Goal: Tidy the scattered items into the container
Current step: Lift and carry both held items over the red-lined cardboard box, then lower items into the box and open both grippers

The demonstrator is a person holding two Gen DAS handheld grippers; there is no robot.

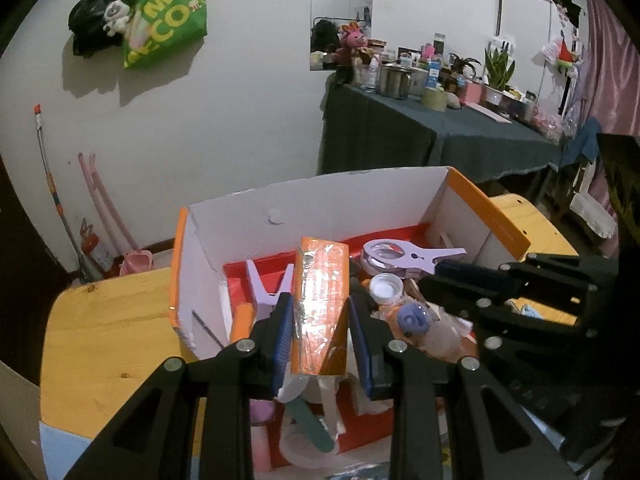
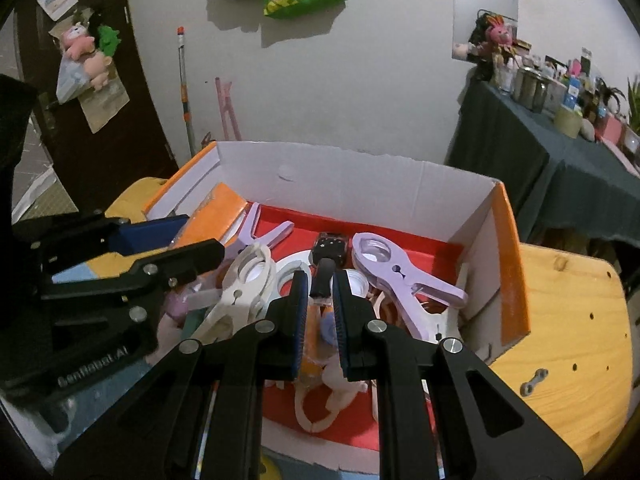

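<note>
An orange-and-white cardboard box (image 1: pixel 320 200) with a red floor stands on a wooden table and holds several items. My left gripper (image 1: pixel 322 320) is above the box, with its blue pads against both sides of an orange foil-wrapped pack (image 1: pixel 322 300). My right gripper (image 2: pixel 322 300) is over the box (image 2: pixel 400 184), shut on a black stick-shaped item (image 2: pixel 325 276) with a dark patterned head (image 2: pixel 330 248). Purple clips (image 2: pixel 404 276) and a white clip (image 2: pixel 244 284) lie inside. The right gripper also shows in the left wrist view (image 1: pixel 520 292), and the left gripper in the right wrist view (image 2: pixel 132 256).
The wooden table (image 2: pixel 568 320) extends right of the box, with a small metal link (image 2: pixel 534 382) on it. A dark-clothed table (image 1: pixel 440 136) crowded with jars and plants stands behind. A green bag (image 1: pixel 168 16) hangs on the wall. A mop (image 1: pixel 56 196) leans at the left.
</note>
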